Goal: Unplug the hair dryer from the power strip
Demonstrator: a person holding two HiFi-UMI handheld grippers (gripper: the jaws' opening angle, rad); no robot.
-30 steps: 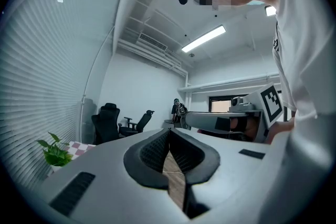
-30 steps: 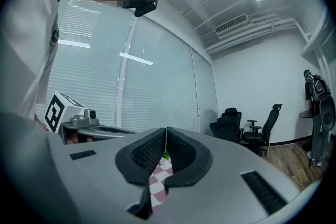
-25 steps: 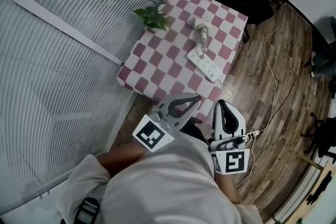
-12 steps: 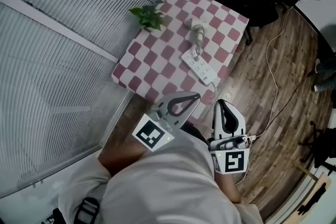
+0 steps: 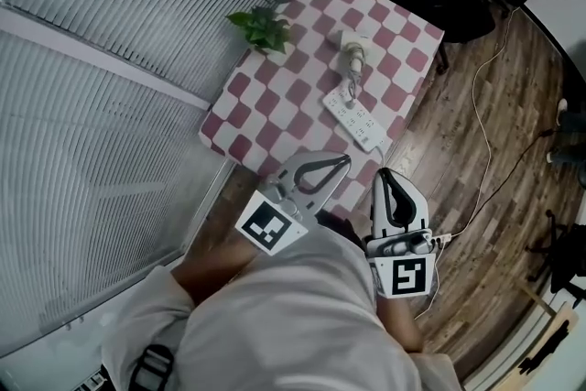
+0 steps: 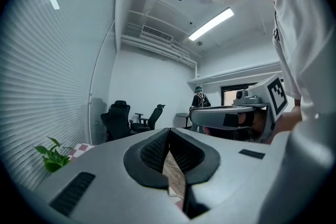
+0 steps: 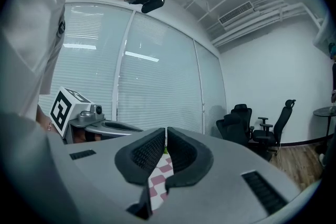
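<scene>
head view: left gripper (image 5: 344, 163) and right gripper (image 5: 385, 175), jaws closed and empty, face the hair dryer (image 5: 352, 53) and power strip (image 5: 355, 113) on the counter (image 5: 275, 105) well ahead; the rigid plug (image 5: 349, 90), likely tight in its socket, looks the place to pinch.

A small table (image 5: 275, 119) with a top checked in dull red and white stands on the wooden floor (image 5: 476, 224), close beside the slatted blinds. A leafy green plant (image 5: 262, 28) sits at its far left corner. The pale hair dryer (image 5: 352, 53) lies toward the right side, and the white power strip (image 5: 355, 115) lies just beside it, near the right edge.
</scene>
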